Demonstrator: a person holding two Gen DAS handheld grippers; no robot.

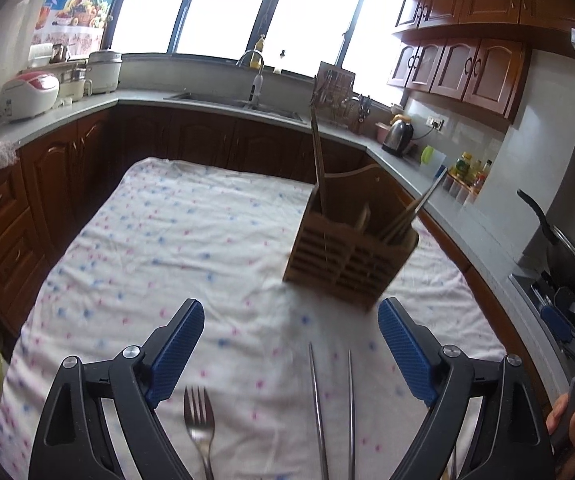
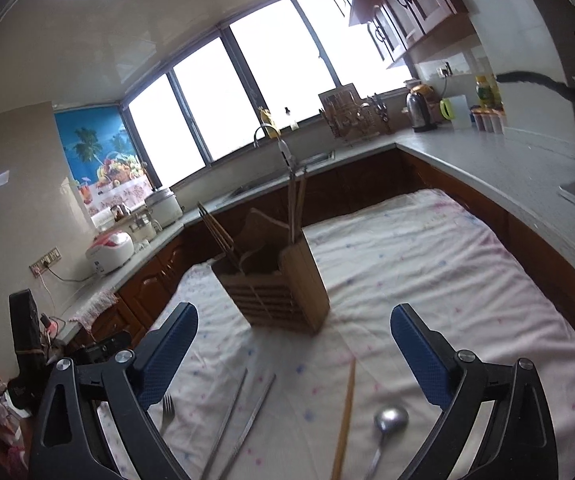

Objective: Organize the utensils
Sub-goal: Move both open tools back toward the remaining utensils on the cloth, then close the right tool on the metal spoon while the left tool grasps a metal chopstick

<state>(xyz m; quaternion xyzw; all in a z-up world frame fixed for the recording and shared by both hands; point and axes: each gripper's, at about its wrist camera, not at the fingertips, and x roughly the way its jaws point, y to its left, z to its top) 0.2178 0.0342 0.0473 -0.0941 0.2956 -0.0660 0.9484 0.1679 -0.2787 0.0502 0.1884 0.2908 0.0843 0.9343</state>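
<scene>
Partly done, I'd judge — the slatted wooden utensil holder ahead of both grippers already holds some chopsticks, while the splayed, empty left gripper and right gripper hover over a steel fork, metal chopsticks, a wooden chopstick and a steel ladle.

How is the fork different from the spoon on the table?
The fork ends in thin prongs; the spoon ends in a round bowl. The fork lies at the left end of the row of utensils by the left gripper, the spoon at the right end by the right gripper. Both are shiny metal, lying flat on the tablecloth.
</scene>
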